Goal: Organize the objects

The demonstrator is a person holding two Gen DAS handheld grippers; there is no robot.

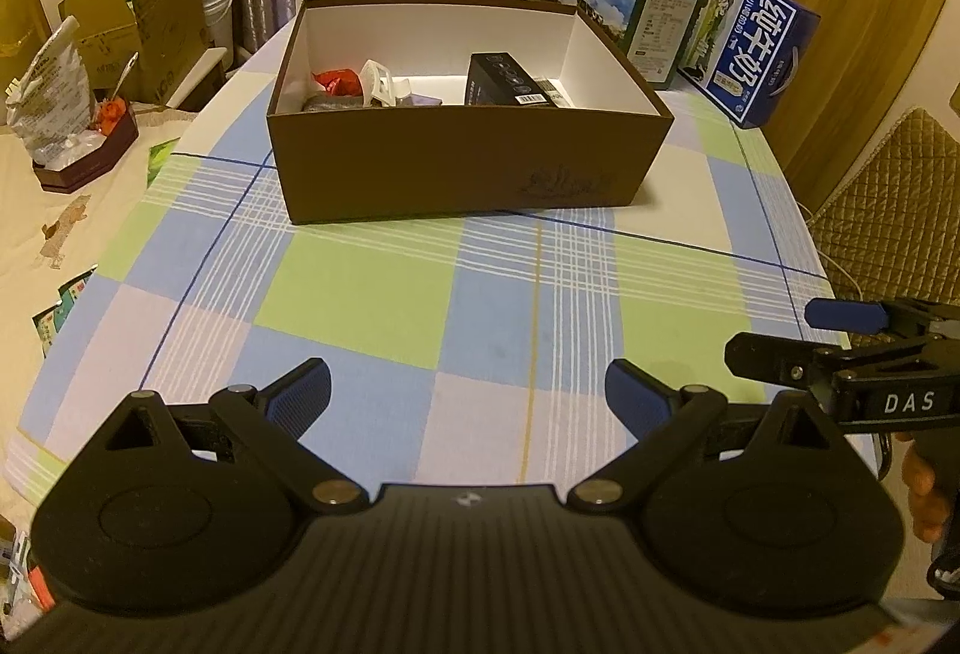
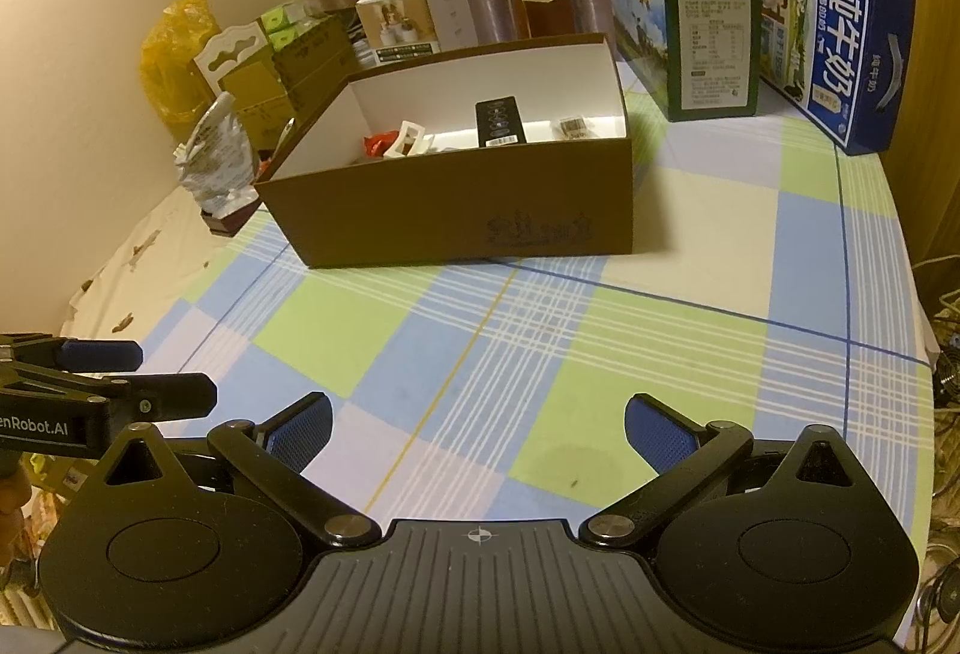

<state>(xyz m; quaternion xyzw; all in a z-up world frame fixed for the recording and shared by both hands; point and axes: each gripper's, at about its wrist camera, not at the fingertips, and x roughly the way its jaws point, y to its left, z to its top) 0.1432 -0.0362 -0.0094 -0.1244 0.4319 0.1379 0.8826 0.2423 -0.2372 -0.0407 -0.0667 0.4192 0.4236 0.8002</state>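
- While both tools hover low over the counter (image 1: 354, 294), the left tool (image 1: 468, 396) has its fingers spread wide apart and grips nothing.
- The right tool (image 2: 477, 423) is likewise spread wide and empty; its blue pads (image 2: 651, 429) are bare.
- Each tool appears at the edge of the other's view, so the two sit side by side, near one another, on the near side of the brown box (image 1: 462, 162).
- The brown box stands open on the checked cloth beyond both tools, with bare cloth between it and the fingertips.
- Inside the brown box lie a black carton (image 1: 510, 81), a white plastic piece (image 1: 378, 84) and a red item (image 1: 333, 81); no loose object shows on the cloth in front of the box.
- Beyond the brown box stand a green-and-white carton (image 2: 690, 42) and a blue milk carton (image 2: 840, 54).
- Judgement: sorting looks nearly or fully done, as nothing remains visibly outside the box.
- Risk: a reach over the tall near wall could catch a finger on the rim and shove or tip the box.
- Risk: the tools may collide with each other if both advance together.
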